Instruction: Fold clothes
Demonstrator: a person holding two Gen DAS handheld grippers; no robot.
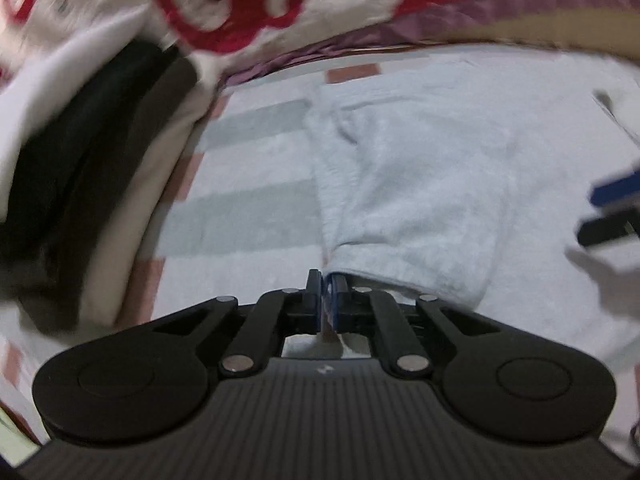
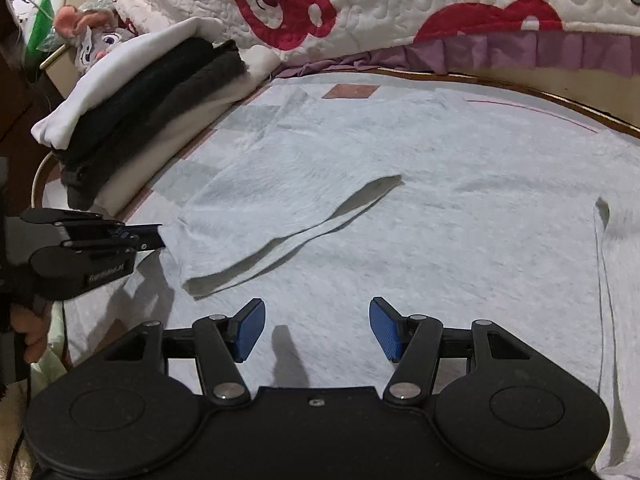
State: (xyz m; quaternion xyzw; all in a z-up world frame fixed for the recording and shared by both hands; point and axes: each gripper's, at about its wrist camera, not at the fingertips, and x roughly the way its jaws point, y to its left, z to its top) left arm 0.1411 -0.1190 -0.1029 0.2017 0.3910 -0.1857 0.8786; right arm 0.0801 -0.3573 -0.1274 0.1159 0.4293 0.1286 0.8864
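Note:
A pale grey shirt (image 2: 420,184) lies spread flat on the bed. Its left sleeve (image 2: 256,220) is lifted at the cuff and partly folded over the body, and shows as a long tube (image 1: 400,184) in the left wrist view. My left gripper (image 1: 327,292) is shut on the sleeve's cuff; from the right wrist view my left gripper (image 2: 150,236) reaches in from the left edge. My right gripper (image 2: 316,328) hovers open just above the shirt's lower body, with nothing between its blue pads (image 2: 384,330).
A stack of folded clothes (image 2: 140,120), white, black and dark grey, sits at the bed's left side. A quilt with red bear prints (image 2: 400,8) runs along the back. A checked bedsheet (image 1: 248,208) lies under the shirt. A plush toy (image 2: 92,36) sits at far left.

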